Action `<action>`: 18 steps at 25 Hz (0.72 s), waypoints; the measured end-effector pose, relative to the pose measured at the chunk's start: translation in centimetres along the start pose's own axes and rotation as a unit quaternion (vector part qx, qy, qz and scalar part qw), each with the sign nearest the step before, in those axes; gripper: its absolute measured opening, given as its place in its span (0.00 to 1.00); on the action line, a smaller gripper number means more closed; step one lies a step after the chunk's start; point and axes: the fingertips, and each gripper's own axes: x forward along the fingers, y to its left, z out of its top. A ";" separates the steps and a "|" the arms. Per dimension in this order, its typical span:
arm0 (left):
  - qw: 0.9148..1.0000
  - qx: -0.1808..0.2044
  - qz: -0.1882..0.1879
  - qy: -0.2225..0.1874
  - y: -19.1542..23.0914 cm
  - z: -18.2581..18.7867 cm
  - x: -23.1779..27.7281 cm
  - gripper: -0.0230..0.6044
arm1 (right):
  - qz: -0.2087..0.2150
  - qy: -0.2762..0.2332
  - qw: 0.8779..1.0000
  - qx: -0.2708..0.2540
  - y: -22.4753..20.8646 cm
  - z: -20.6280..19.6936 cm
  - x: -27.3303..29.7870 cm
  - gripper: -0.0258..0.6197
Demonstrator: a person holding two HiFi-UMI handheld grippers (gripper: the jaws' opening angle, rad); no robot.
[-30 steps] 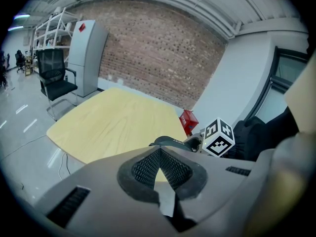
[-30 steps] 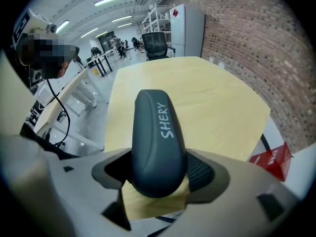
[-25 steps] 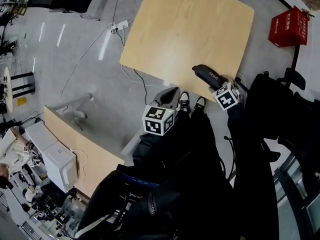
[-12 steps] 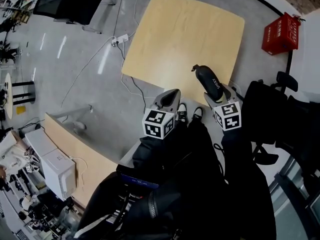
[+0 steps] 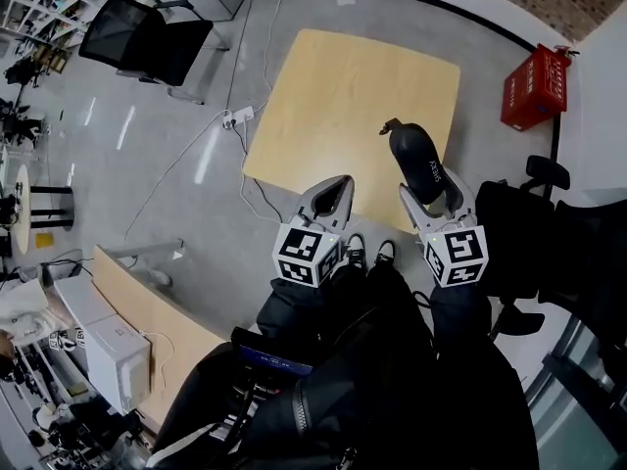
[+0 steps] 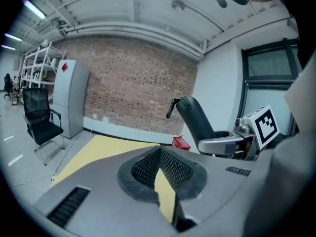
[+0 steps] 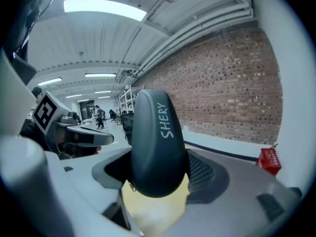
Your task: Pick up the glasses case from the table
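Note:
The glasses case [image 5: 419, 160] is a dark oval shell with pale lettering. It is off the light wooden table [image 5: 343, 86], held up over the table's near right edge. My right gripper [image 5: 431, 186] is shut on its lower end, so the case [image 7: 155, 142] stands nearly upright between the pads. In the left gripper view the case [image 6: 195, 122] rises at the right, above the right gripper's marker cube [image 6: 259, 125]. My left gripper [image 5: 338, 182] hangs beside the table's near edge, jaws together with nothing between them, only a thin wedge of table showing in its own view.
The tabletop carries nothing else. A red crate [image 5: 534, 86] sits on the floor at the far right. A black office chair [image 5: 147, 37] stands far left, and a power strip [image 5: 238, 116] with cables lies left of the table. Dark chairs [image 5: 549, 223] crowd the right side.
The right gripper has raised the case from lying at the table's near edge and tilted it nearly upright. The left gripper has hardly moved. The view has shifted back.

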 end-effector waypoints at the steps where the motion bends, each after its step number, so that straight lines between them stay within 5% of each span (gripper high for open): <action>1: 1.000 0.007 0.001 -0.013 -0.2 1.2 -0.2 0.03 | -0.004 -0.012 1.000 -0.002 -0.1 1.1 -0.5 0.56; 18: 0.984 0.075 -0.004 -0.160 -3.3 15.9 -2.7 0.03 | -0.018 -0.168 0.986 -0.007 -0.4 13.9 -7.6 0.56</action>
